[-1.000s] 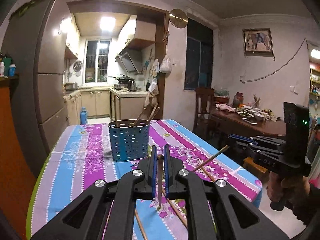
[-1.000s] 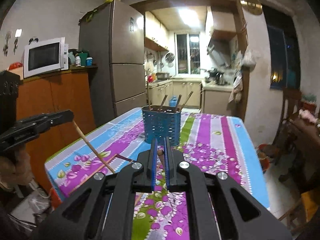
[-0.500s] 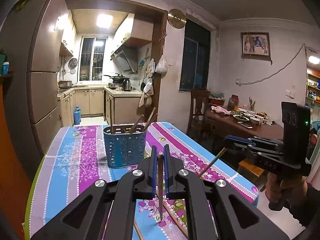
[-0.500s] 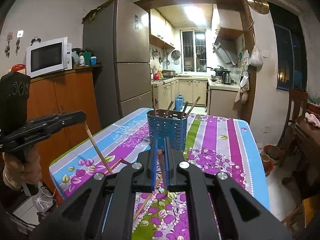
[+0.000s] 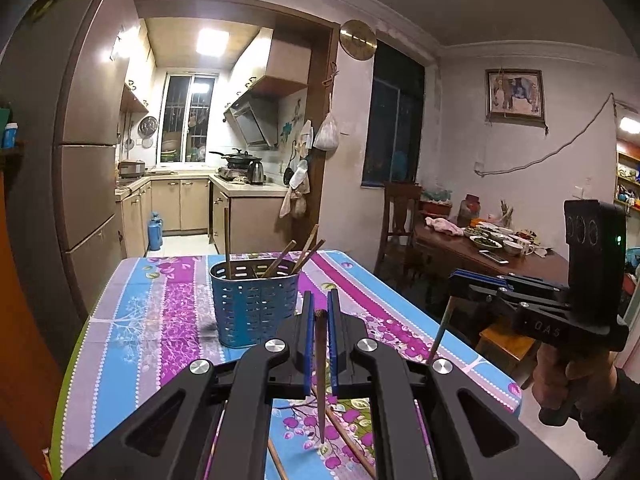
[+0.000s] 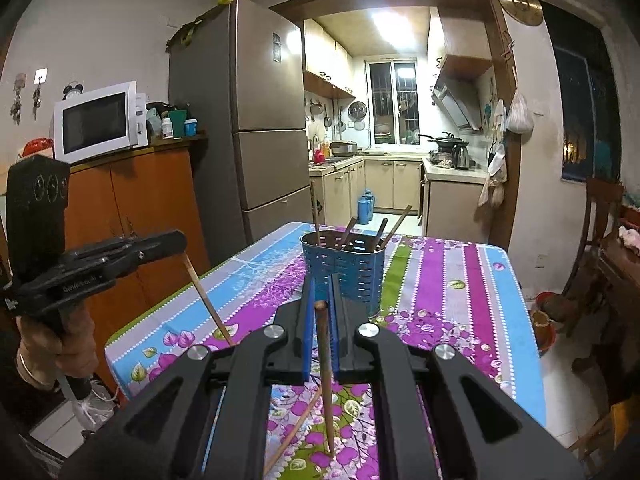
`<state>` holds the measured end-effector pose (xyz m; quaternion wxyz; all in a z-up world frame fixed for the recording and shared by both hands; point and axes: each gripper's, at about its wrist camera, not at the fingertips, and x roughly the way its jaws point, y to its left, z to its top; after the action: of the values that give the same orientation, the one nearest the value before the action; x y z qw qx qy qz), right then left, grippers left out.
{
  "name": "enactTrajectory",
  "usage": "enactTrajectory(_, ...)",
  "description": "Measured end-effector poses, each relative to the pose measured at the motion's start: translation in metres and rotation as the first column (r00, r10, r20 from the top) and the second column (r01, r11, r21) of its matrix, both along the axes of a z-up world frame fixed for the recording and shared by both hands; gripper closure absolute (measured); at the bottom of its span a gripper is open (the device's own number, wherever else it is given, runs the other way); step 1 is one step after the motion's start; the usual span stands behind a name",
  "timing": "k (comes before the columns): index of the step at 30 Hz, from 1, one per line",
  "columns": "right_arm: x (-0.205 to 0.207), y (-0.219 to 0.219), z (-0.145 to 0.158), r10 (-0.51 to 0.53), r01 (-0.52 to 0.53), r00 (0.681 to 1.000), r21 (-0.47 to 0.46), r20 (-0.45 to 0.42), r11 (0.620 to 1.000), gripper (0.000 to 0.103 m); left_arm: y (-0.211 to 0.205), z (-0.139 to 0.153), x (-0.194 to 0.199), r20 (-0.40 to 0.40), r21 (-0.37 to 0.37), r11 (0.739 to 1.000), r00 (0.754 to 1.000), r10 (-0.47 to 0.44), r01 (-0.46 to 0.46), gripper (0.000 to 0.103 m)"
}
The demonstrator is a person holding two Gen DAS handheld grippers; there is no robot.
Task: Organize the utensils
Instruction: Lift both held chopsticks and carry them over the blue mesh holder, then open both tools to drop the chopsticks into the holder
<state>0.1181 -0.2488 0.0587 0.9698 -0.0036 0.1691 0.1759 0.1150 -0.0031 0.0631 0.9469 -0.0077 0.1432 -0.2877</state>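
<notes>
A blue perforated utensil holder (image 5: 254, 306) (image 6: 346, 268) stands on the striped floral tablecloth (image 5: 160, 320) with several brown chopsticks in it. My left gripper (image 5: 319, 312) is shut on a dark chopstick (image 5: 320, 376) that hangs down, tip near the cloth. My right gripper (image 6: 320, 308) is shut on a brown chopstick (image 6: 326, 376), also pointing down. Each gripper also shows in the other's view, the left one (image 6: 176, 240) and the right one (image 5: 454, 278), each above the table's near end. Loose chopsticks (image 5: 348, 436) (image 6: 294, 428) lie on the cloth below.
A tall fridge (image 6: 260, 120) and an orange cabinet with a microwave (image 6: 100, 120) stand left of the table. A wooden dining table with dishes (image 5: 492, 244) and chairs are to the right. The kitchen lies beyond the far edge.
Both grippers have risen and tilted up a little, each still holding its chopstick. The holder now sits lower and nearer in both views.
</notes>
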Motion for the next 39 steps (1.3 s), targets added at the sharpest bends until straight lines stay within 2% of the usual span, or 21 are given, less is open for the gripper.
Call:
enactTrajectory(6, 0.018, 0.004, 0.017, 0.012, -0.012, 1.000, 0.018, 0.014, 1.000, 0.098, -0.002, 0.022, 0.019, 0.053, -0.008, 1.000, 0.998, 0.025, -0.024, 0.096)
enactTrajectory(10, 0.036, 0.003, 0.051, 0.014, -0.017, 0.998, 0.042, 0.059, 0.999, 0.098, -0.003, 0.049, 0.040, 0.091, -0.015, 0.999, 0.995, 0.040, -0.038, 0.096)
enactTrajectory(15, 0.068, 0.000, 0.099, 0.005, -0.013, 0.993, 0.067, 0.114, 0.998, 0.098, -0.009, 0.097, 0.075, 0.170, -0.024, 0.998, 0.984, 0.060, -0.057, 0.096)
enactTrajectory(19, 0.101, -0.001, 0.140, -0.042, 0.028, 0.983, 0.076, 0.179, 0.997, 0.098, -0.018, 0.134, 0.109, 0.235, -0.040, 0.996, 0.968, 0.092, -0.085, 0.096)
enactTrajectory(23, 0.140, -0.006, 0.161, -0.076, 0.058, 0.978, 0.094, 0.195, 0.994, 0.098, -0.030, 0.156, 0.147, 0.285, -0.047, 0.995, 0.953, 0.100, -0.090, 0.096)
enactTrajectory(26, 0.174, -0.011, 0.162, -0.101, 0.080, 0.978, 0.116, 0.181, 0.990, 0.098, -0.039, 0.155, 0.175, 0.294, -0.028, 0.994, 0.949, 0.112, -0.109, 0.096)
enactTrajectory(29, 0.203, -0.012, 0.152, -0.120, 0.100, 0.979, 0.125, 0.164, 0.987, 0.098, -0.049, 0.144, 0.203, 0.271, 0.003, 0.991, 0.954, 0.125, -0.131, 0.096)
enactTrajectory(33, 0.229, -0.011, 0.129, -0.122, 0.103, 0.985, 0.150, 0.121, 0.983, 0.098, -0.055, 0.118, 0.230, 0.220, 0.027, 0.990, 0.967, 0.126, -0.135, 0.096)
enactTrajectory(39, 0.253, -0.005, 0.079, -0.122, 0.113, 0.991, 0.153, 0.054, 0.982, 0.098, -0.060, 0.072, 0.255, 0.163, 0.063, 0.991, 0.981, 0.106, -0.118, 0.096)
